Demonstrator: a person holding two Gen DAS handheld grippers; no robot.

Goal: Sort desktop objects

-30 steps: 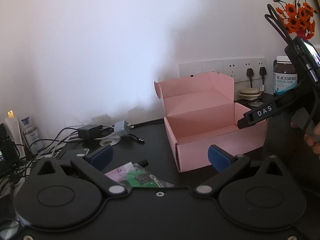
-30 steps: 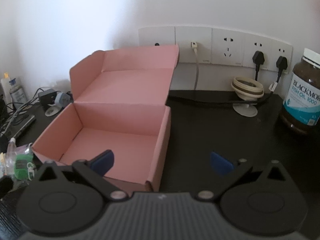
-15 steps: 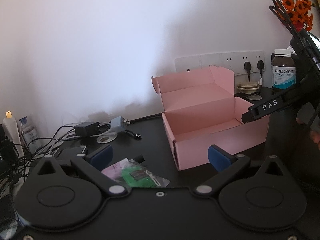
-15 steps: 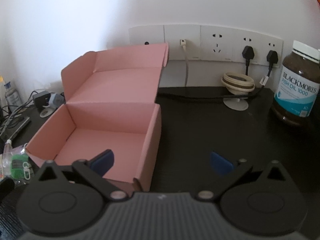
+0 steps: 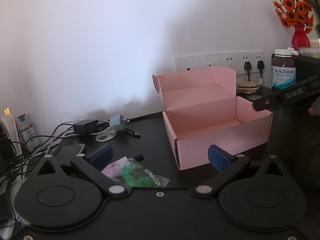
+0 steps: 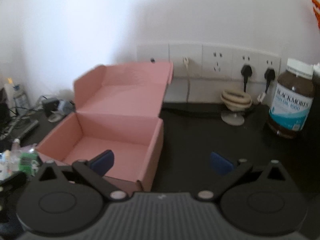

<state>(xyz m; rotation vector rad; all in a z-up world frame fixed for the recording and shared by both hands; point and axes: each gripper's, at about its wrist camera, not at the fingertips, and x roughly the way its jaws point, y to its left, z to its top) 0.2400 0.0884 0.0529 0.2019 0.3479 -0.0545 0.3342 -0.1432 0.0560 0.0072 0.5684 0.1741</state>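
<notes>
- A black desk (image 5: 152, 140) stands against a white wall with a row of sockets (image 6: 218, 62); a vase of orange flowers (image 5: 296, 24) sits up at the far right corner.
- An open pink box (image 5: 216, 120) rests near the back edge of the desk, lid leaning toward the wall, and nothing shows inside it.
- A clear packet holding green and pink bits (image 5: 136, 174) lies near the front edge, left of the box and apart from it.
- Chargers and tangled cables (image 5: 94, 127) crowd the back left; a phone (image 5: 72, 149) lies just in front of them.
- A brown pill bottle (image 6: 290, 102) stands at the back right, beside a small cream stand (image 6: 236, 104).
- The left hand-held gripper (image 5: 159, 156) hovers with its jaws spread wide and nothing between them, just behind the packet.
- The right hand-held gripper (image 6: 162, 162) is likewise wide and empty, straddling the box's right wall.
- The step in hand looks like picking up the packet. I would lower the left one straight over it, pinch the stiffer middle rather than the loose film edge, lift clear of the box wall, then release low inside.
</notes>
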